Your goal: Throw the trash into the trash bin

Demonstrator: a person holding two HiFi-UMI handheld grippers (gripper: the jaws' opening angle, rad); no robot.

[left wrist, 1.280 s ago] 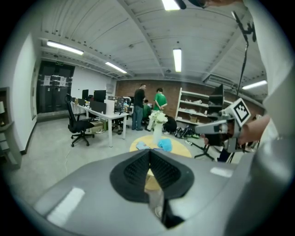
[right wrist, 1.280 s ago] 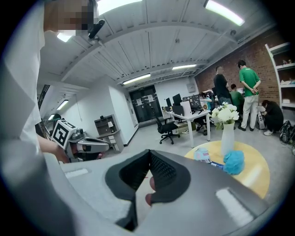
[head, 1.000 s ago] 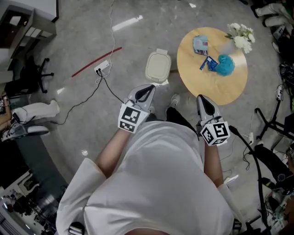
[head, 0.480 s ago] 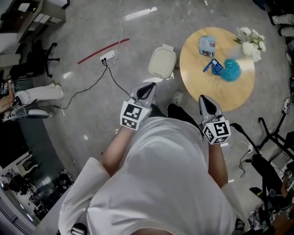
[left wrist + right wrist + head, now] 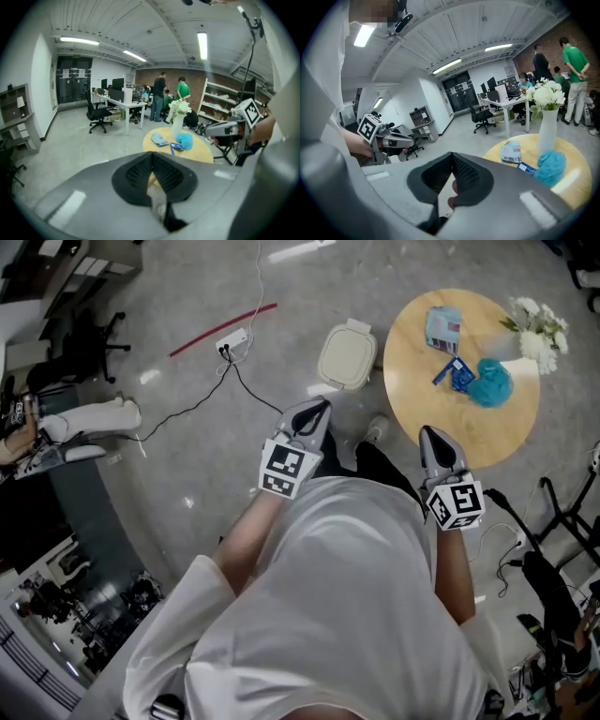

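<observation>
1. We hold both tools low in front of our white shirt (image 5: 347,615), above the grey floor (image 5: 187,465), and neither touches anything.
2. The left gripper (image 5: 317,413) has its jaws pressed together with nothing between them.
3. The right gripper (image 5: 434,439) is likewise closed and empty.
4. The trash lies on the round wooden table (image 5: 469,437), ahead of the right gripper. It is a pale blue packet (image 5: 443,329), a dark blue wrapper (image 5: 456,374) and a teal puff (image 5: 491,383) just beside the wrapper.
5. A vase of white flowers (image 5: 536,322) stands on the table near the puff.
6. The trash bin (image 5: 347,357), with a cream lid on top, stands on the floor just beside the table, ahead of the left gripper.
</observation>
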